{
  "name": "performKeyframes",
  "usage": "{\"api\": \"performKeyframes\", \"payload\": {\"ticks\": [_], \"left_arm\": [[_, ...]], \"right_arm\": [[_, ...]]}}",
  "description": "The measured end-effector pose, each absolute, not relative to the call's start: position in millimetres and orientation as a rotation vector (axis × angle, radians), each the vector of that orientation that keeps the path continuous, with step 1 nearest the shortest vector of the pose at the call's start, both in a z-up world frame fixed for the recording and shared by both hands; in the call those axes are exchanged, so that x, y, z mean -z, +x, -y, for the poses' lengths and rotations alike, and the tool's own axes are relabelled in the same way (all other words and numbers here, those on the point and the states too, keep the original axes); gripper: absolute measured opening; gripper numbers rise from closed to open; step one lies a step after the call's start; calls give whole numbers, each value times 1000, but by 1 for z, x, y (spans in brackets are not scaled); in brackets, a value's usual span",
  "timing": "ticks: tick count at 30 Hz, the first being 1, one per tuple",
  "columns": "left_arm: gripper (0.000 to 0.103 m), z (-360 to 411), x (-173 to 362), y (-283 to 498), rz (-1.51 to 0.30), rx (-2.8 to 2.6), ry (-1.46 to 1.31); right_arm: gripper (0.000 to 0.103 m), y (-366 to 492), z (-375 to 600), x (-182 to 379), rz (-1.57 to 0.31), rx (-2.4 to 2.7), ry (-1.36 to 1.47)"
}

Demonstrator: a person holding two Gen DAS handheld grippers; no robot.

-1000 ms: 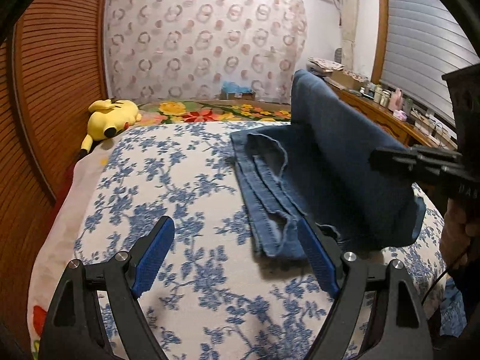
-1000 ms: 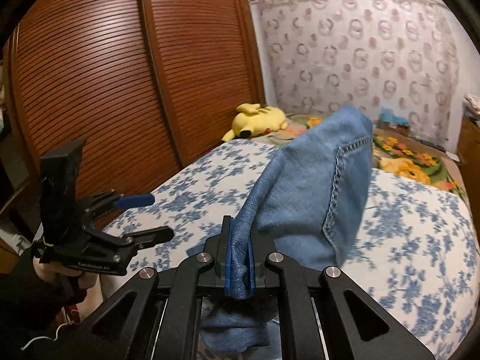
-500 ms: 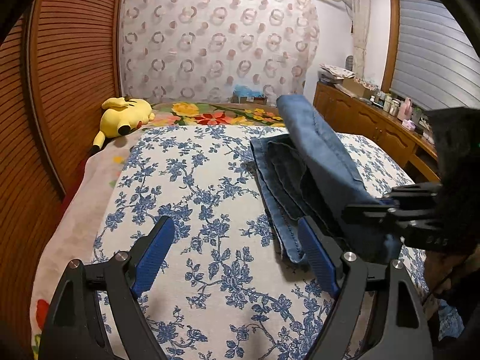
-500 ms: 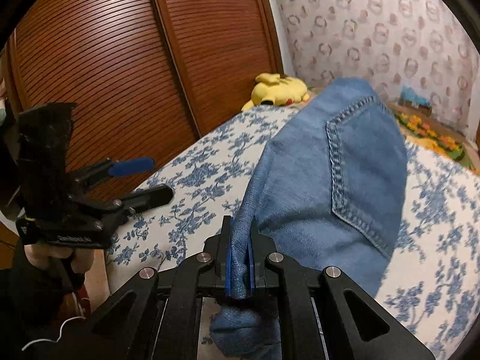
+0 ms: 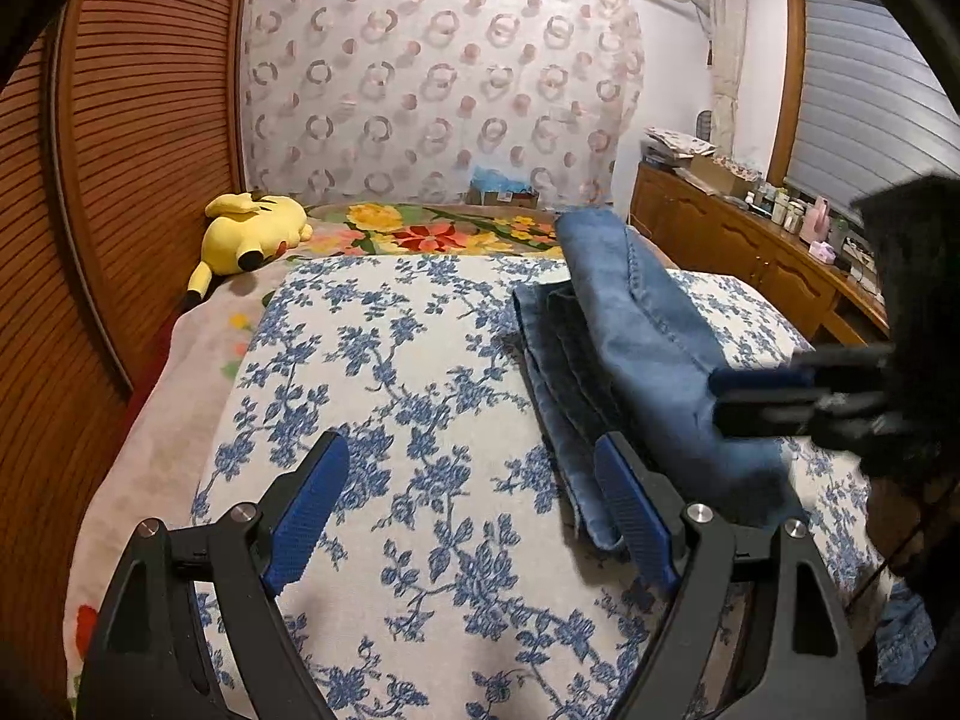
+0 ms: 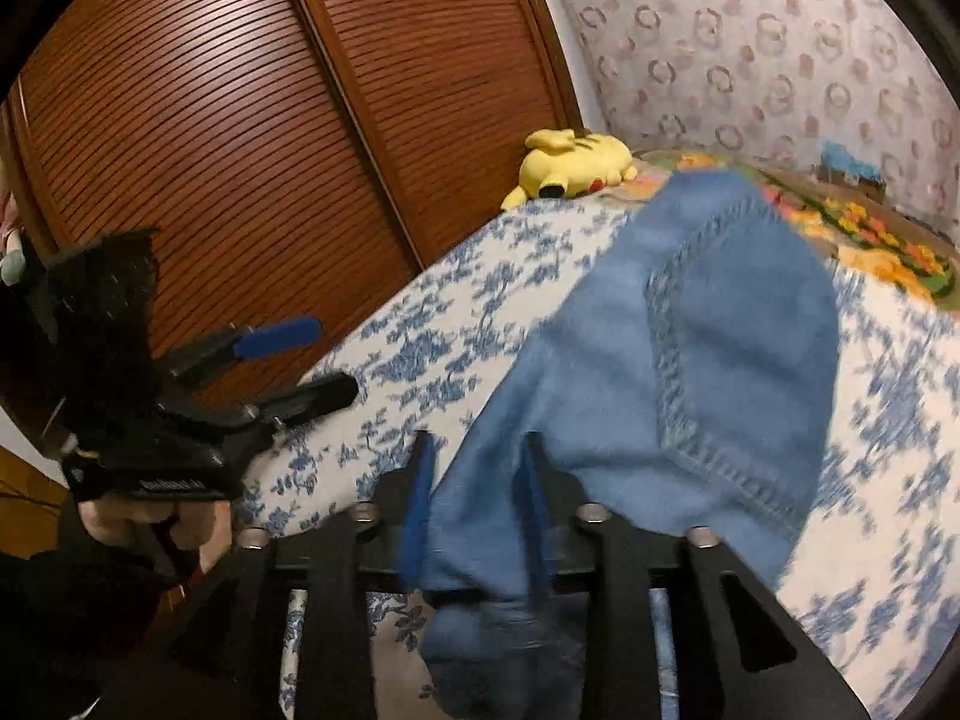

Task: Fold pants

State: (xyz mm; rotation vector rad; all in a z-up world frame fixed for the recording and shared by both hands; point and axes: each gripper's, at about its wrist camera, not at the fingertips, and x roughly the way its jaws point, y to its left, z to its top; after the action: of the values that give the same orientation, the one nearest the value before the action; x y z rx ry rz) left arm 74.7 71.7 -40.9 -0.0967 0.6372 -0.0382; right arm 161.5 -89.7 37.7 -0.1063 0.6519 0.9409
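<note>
Blue jeans lie on the floral bedspread, the top part with a back pocket folded over the layers beneath. My right gripper is at the near edge of that fold. Its jaws are opening; the denim still sits between them but the pads stand off it. In the left wrist view the right gripper comes in blurred from the right over the jeans. My left gripper hovers open over the bedspread, its right finger beside the jeans' near left edge, holding nothing. It also shows as the left gripper, held by a hand.
A yellow plush toy lies at the far left of the bed. Slatted wooden wardrobe doors run along the left side. A wooden dresser with small items stands at the right. A patterned curtain hangs at the back.
The right gripper brought the raised part of the jeans down over the lower layers. Its jaws, shut on the denim before, now stand apart. The left gripper stayed open in place.
</note>
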Motion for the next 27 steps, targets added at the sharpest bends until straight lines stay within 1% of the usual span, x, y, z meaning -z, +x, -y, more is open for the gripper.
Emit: {"api": "performKeyframes", "payload": {"ticks": [2, 4, 9, 16, 19, 22, 24, 26, 27], "left_arm": [[85, -69, 38, 78, -634, 50, -100], [84, -65, 35, 83, -632, 67, -105], [85, -48, 36, 99, -655, 111, -101], [85, -25, 47, 116, -703, 148, -98], [84, -18, 54, 122, -728, 155, -84], [84, -19, 63, 127, -759, 119, -88], [77, -21, 71, 130, -786, 115, -96], [73, -20, 79, 131, -810, 126, -103], [69, -20, 81, 131, -813, 131, -108]], "right_arm": [[47, 164, 97, -51, -622, -923, -119], [51, 170, 106, -61, -592, -883, -141], [52, 211, 123, -66, -596, -774, -166], [53, 260, 118, -51, -644, -711, -151], [58, 282, 112, -43, -675, -683, -144], [59, 300, 108, -37, -704, -678, -139], [63, 311, 105, -34, -726, -681, -124], [70, 323, 103, -30, -752, -691, -105], [71, 328, 102, -27, -767, -701, -92]]}}
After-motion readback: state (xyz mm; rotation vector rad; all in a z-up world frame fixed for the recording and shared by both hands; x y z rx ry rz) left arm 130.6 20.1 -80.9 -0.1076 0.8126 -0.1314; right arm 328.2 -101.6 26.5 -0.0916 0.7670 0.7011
